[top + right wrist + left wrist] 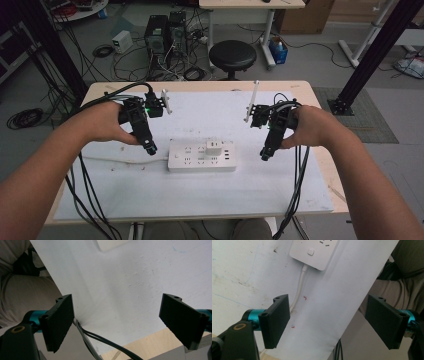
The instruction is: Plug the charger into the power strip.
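A white power strip (pixel 200 156) lies in the middle of the white mat (pixel 200 195), with a white plug adapter (pixel 215 147) seated in its top row. My left gripper (pixel 150 148) hovers just left of the strip, tilted down toward it, jaws open and empty. My right gripper (pixel 265 154) hovers just right of the strip, also open and empty. In the left gripper view the strip's switch end (pixel 312 252) and its white cord (pixel 299 287) lie ahead of the open gripper (pixel 327 322). The right gripper view has a corner of the strip (pixel 111 245) above the open gripper (pixel 117 322).
The mat covers a wooden table (pixel 320 100). Black cables (pixel 295 190) trail from both grippers over the near edge. Behind the table stand a black stool (pixel 232 55), computer towers (pixel 165 32) and tangled floor cables. A black frame post (pixel 370 55) rises at the right.
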